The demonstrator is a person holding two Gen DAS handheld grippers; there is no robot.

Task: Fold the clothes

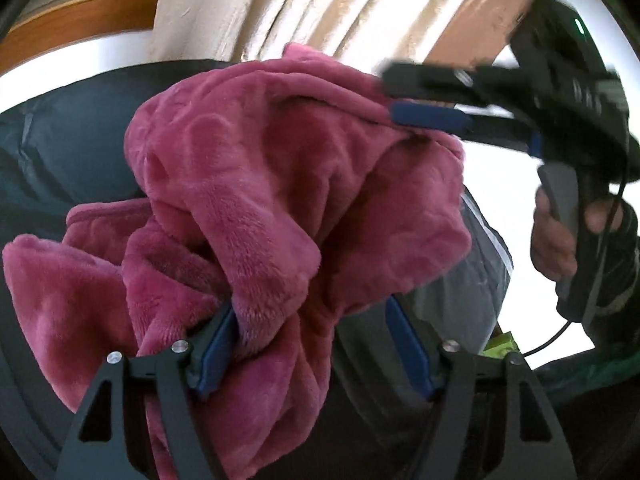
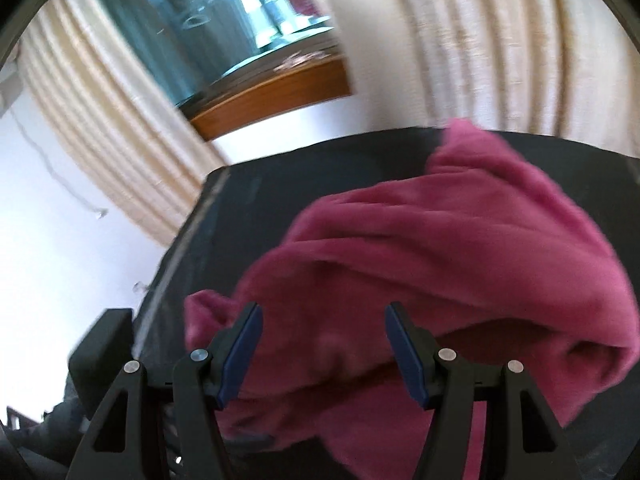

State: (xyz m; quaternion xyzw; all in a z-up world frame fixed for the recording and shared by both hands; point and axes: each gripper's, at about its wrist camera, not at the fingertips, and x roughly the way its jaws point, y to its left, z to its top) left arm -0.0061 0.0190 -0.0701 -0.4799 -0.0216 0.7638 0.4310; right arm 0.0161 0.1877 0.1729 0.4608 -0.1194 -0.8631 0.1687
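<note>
Left gripper (image 1: 312,344) has its jaws apart, with a thick fold of the fleece (image 1: 280,184) bunched between them; the cloth presses against one blue pad (image 1: 218,354) but the other pad stands clear, so I do not count it as clamped. My right gripper (image 1: 404,98), seen from the left wrist view, lies at the fleece's upper edge with fingers close together; whether it pinches the cloth I cannot tell, and its own view shows jaws apart (image 2: 322,350) with fleece beyond them. Fleece is magenta, deep-piled, soft and bulky, crumpled into rounded lobes, part lifted and part lying on the dark table (image 2: 248,216), toward its near side. Table surface is dark and matte, with a pale line along its left edge. Judgement: the step in hand is gathering and spreading the garment, ahead of any fold. Next move calls for firm grips on two separate edges, then drawing them apart to flatten it.
</note>
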